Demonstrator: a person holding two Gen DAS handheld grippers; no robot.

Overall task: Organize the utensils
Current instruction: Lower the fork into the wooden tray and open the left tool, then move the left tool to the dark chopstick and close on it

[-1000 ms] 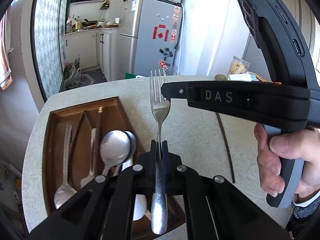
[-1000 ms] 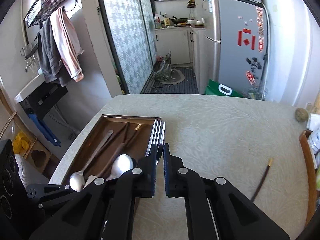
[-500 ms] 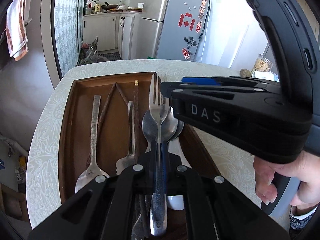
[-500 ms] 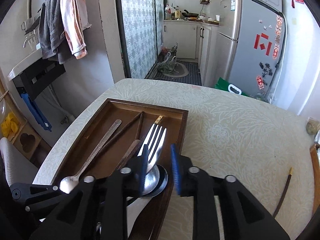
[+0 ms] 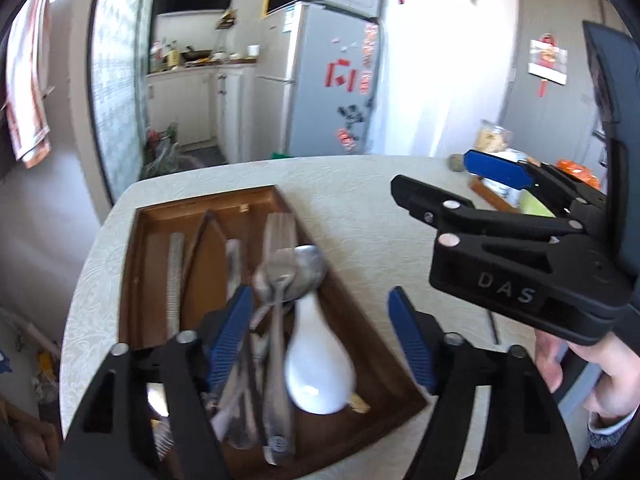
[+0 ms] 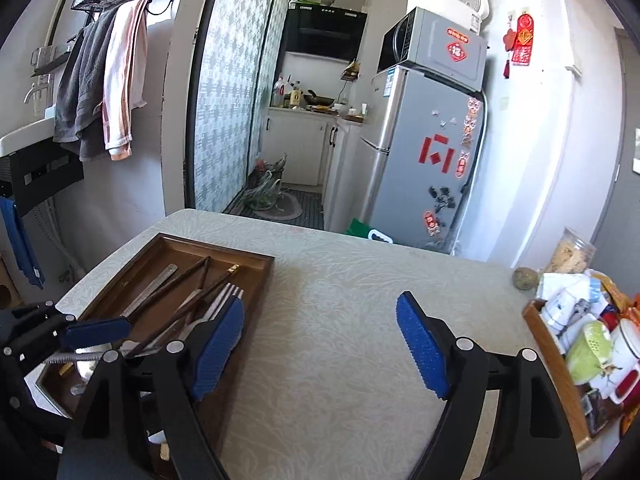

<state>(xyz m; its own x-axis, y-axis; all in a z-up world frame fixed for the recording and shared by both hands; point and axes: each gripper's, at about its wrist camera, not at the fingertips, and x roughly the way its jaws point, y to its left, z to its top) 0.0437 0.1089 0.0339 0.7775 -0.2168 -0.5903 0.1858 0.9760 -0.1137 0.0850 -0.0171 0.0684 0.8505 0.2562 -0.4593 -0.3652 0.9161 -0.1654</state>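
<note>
The metal fork (image 5: 276,280) lies loose and blurred in the brown wooden tray (image 5: 160,220), across a metal spoon (image 5: 310,266) and beside a white ceramic spoon (image 5: 320,364). My left gripper (image 5: 320,336) hangs over the tray's near end. Its jaws are opening wide and the pads touch nothing. My right gripper (image 6: 320,340) is over the bare tabletop just right of the tray (image 6: 256,258). Its jaws are opening too, with nothing between them. In the right wrist view the fork's tines (image 6: 231,292) show beside its left finger. Chopsticks (image 6: 192,280) and a long-handled spoon also lie in the tray.
One dark chopstick (image 5: 491,326) lies on the table right of the tray. A wooden box of packets and cups (image 6: 556,364) stands at the table's right edge, with a jar (image 6: 572,256) and a round brown lump (image 6: 525,278) behind it. A person's hand (image 5: 600,372) holds the right gripper.
Both grippers were shut on the fork and have let go, now standing wide. The fork has dropped into the tray. The right gripper has swung away to the right.
</note>
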